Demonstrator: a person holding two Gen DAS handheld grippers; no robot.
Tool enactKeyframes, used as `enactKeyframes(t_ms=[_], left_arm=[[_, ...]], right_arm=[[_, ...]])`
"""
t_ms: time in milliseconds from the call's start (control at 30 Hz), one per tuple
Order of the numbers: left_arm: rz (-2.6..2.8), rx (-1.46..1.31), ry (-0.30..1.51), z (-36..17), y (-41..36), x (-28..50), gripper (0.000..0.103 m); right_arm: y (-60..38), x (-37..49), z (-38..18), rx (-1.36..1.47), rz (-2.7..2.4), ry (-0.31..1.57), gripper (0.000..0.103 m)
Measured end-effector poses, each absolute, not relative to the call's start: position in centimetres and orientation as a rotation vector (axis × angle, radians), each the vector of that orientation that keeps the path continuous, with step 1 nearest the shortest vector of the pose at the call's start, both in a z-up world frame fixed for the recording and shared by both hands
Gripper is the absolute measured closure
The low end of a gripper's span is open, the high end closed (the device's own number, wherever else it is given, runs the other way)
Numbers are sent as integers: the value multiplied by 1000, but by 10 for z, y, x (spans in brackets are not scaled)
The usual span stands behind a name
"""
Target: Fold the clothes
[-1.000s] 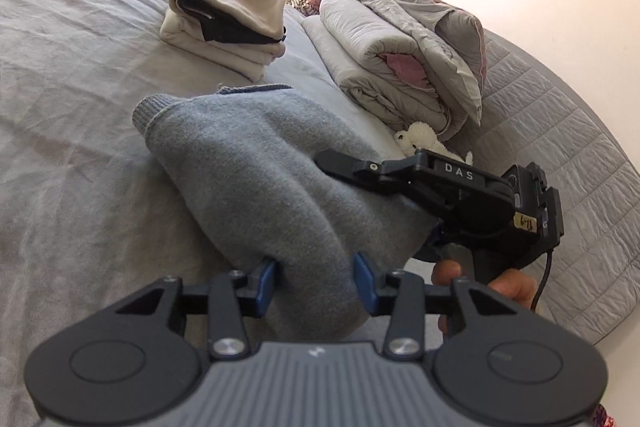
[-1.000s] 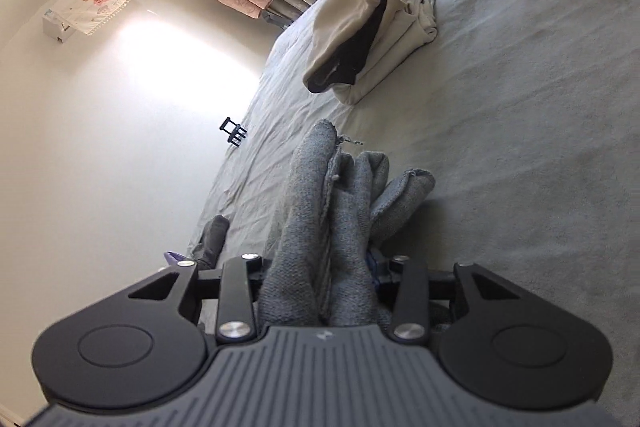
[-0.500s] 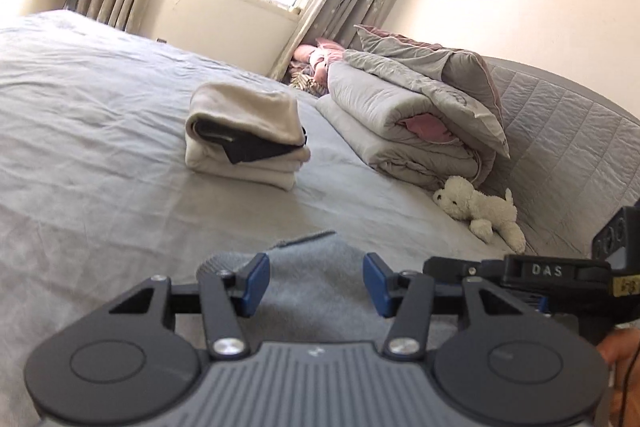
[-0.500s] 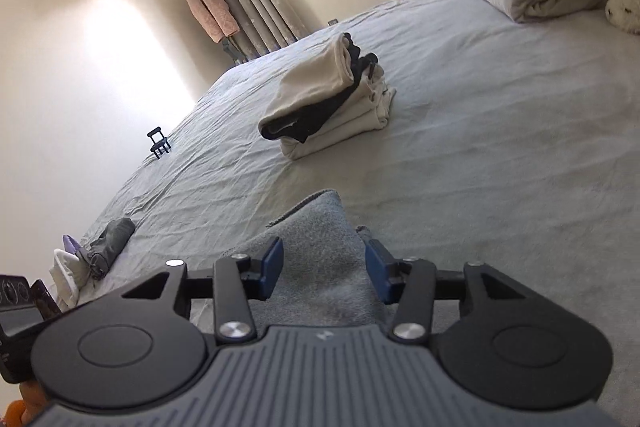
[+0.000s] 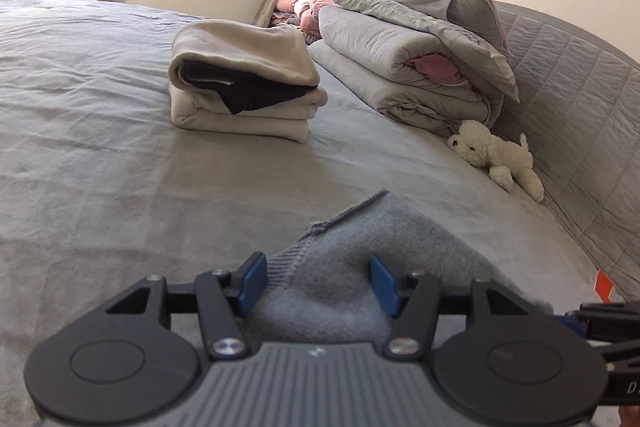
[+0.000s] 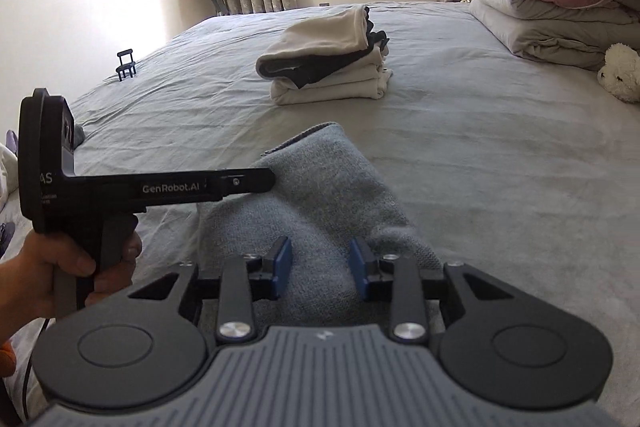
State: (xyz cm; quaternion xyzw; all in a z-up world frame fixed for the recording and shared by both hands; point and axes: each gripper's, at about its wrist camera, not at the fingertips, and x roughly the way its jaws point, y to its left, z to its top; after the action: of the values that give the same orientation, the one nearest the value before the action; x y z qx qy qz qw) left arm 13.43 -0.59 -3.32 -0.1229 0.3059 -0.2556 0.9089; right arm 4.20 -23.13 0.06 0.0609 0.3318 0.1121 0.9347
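A grey knit sweater [image 5: 360,267] lies folded in a bundle on the grey bed [image 5: 100,155], right under both grippers. My left gripper [image 5: 318,281] is open, its blue pads on either side of the sweater's near end and apart from it. My right gripper [image 6: 320,267] is open too, low over the sweater [image 6: 320,187]. In the right wrist view the left gripper [image 6: 256,183] is seen side-on in a hand [image 6: 60,263], its tip at the sweater's left edge. The right gripper [image 5: 608,319] shows at the left wrist view's right edge.
A folded pile of cream and black clothes [image 5: 244,87] sits farther back mid-bed [image 6: 328,67]. A rolled grey quilt [image 5: 412,55] and a white plush toy [image 5: 496,151] lie by the quilted headboard [image 5: 580,87]. A tiny black chair [image 6: 126,65] stands at the bed's left.
Both grippers have let go of the sweater and swung level, pointing toward the window. The sweater, held up bunched a second ago, now rests flat on the bed.
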Motion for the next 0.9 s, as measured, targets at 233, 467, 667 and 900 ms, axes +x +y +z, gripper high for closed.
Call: enactKeyframes(t_ms=[233,467,667,900], left_arm=[[-510,-347,700,-41,8,149,30],[-529,-426,749,-49,16,154,25],[-569,-446,783,-54,17,158,23],[-620,-551,838,-63,19,158,53]], right_arm=[[-244,8,8,335,141,665,34],[-247,15,-10,594,107,754,25],[-253,30,-37,820,97,837,24],[-259,34,-33,871,133,779,46]])
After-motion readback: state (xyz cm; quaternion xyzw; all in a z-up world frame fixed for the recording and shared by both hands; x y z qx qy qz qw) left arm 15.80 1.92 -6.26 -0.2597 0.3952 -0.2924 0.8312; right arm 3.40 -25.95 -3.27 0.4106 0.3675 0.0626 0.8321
